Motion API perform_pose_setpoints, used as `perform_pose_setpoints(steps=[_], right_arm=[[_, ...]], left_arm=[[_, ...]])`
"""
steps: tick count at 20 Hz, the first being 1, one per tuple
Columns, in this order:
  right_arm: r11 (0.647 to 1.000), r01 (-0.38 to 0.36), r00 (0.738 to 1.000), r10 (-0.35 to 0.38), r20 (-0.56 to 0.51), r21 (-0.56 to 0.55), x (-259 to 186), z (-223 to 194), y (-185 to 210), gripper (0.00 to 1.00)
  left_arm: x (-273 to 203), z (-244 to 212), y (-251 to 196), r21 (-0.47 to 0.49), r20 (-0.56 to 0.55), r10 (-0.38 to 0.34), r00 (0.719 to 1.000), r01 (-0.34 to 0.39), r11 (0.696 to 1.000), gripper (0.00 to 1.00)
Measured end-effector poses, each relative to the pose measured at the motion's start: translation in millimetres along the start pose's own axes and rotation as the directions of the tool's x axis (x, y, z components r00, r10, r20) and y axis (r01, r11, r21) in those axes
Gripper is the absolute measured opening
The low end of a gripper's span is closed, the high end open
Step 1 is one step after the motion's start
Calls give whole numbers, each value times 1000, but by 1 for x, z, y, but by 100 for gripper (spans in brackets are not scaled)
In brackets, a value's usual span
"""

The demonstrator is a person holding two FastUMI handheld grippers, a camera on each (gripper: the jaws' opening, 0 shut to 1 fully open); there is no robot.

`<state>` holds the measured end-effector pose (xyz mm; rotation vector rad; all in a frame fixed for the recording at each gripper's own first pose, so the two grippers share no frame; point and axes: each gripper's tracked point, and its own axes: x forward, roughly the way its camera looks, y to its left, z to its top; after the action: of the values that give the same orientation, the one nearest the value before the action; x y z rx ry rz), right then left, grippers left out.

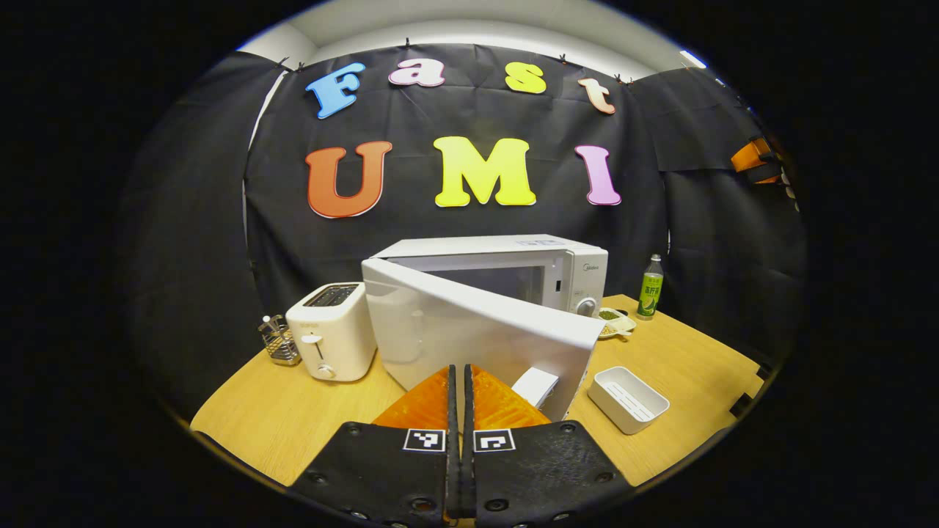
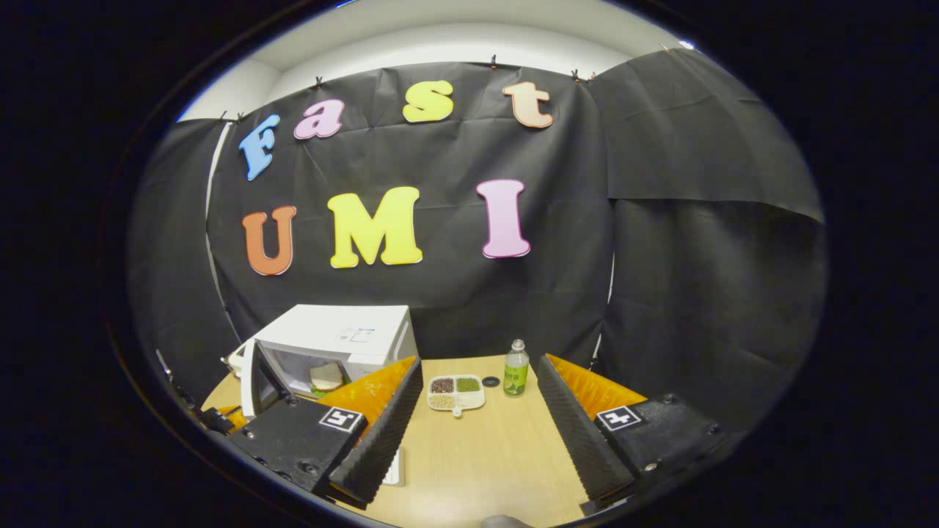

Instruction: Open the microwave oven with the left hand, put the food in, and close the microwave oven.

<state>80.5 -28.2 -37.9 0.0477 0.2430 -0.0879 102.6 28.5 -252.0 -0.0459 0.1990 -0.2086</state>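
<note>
The white microwave stands at the back of the wooden table. Its door is hinged at the left and swung partly out toward me. My left gripper is shut with nothing between its fingers, and its tips are right at the door's outer face. In the right gripper view the microwave is at the left with its door open. The food, pale like a bread slice, lies inside. My right gripper is open and holds nothing, well to the right of the oven.
A white toaster and a wire basket stand left of the microwave. To its right are a divided dish of beans, a green bottle and a dark cap. A white rectangular tray lies near the front right.
</note>
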Motion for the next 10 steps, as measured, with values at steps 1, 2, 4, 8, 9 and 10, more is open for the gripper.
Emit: perform_pose_setpoints(steps=[1, 2, 4, 8, 9, 10], right_arm=[[1000, 1, 1000, -1, -3, 0, 0, -1, -3, 92], [1000, 6, 1000, -6, -4, 2, -1, -1, -6, 100], [1000, 19, 1000, -19, -9, 8, 0, -3, -15, 92], [999, 40, 999, -39, -19, 21, 1, -5, -28, 100], [999, 46, 999, -46, -21, 20, 2, -5, -31, 100], [999, 47, 999, -47, -20, 21, 2, -5, -32, 92]], left_arm=[[6, 2, -7, -1, 1, -17, 1000, 17, 1000, 0], [12, 4, -15, 3, 1, -31, 1000, 31, 1000, 0], [23, 7, -27, 19, 1, -52, 999, 52, 998, 0], [50, 13, -49, 27, 1, -87, 996, 87, 996, 0], [57, 14, -53, 28, 2, -95, 996, 94, 995, 0], [61, 16, -56, 31, 5, -97, 995, 97, 995, 0]])
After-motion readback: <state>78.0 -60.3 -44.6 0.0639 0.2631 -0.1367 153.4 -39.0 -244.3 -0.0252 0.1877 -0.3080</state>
